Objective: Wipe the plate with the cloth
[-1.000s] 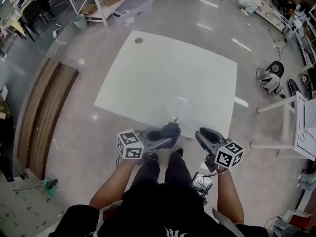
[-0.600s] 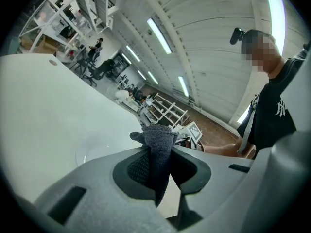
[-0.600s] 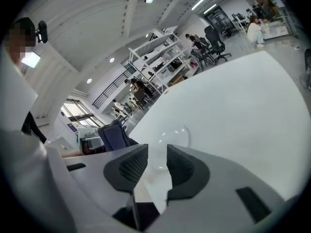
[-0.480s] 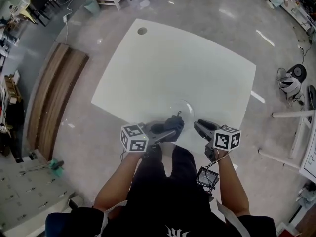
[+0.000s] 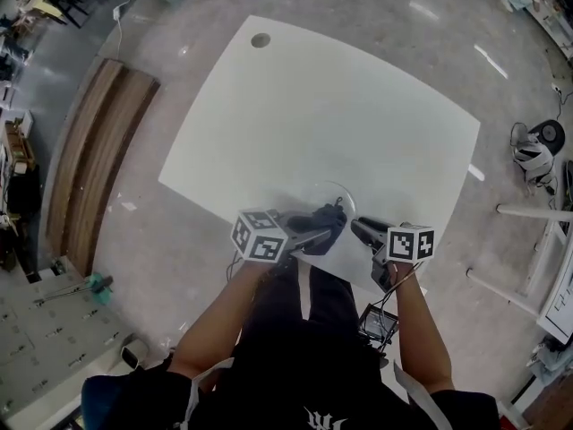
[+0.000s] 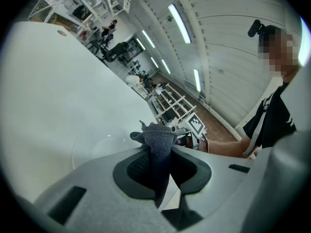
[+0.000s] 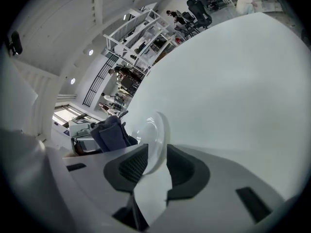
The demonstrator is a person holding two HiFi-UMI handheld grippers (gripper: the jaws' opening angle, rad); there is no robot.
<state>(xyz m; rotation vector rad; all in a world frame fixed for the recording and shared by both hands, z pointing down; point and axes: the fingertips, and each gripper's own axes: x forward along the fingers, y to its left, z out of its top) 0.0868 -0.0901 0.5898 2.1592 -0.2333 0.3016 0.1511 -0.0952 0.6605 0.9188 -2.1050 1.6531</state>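
Observation:
A clear glass plate lies near the front edge of the white table. My left gripper is shut on a dark grey cloth, which bunches up past the jaws at the plate's near rim. My right gripper reaches in from the right, and its jaws stand closed on the plate's rim. In the right gripper view the cloth sits just beyond the plate's far side.
A round cable hole marks the table's far left corner. A long wooden board lies on the floor at left. White desk legs and a fan-like device stand at right. A wire frame sits by my feet.
Both grippers have moved forward from off the table's front edge to the plate. The cloth now reaches the plate's near rim and the right jaws hold its rim.

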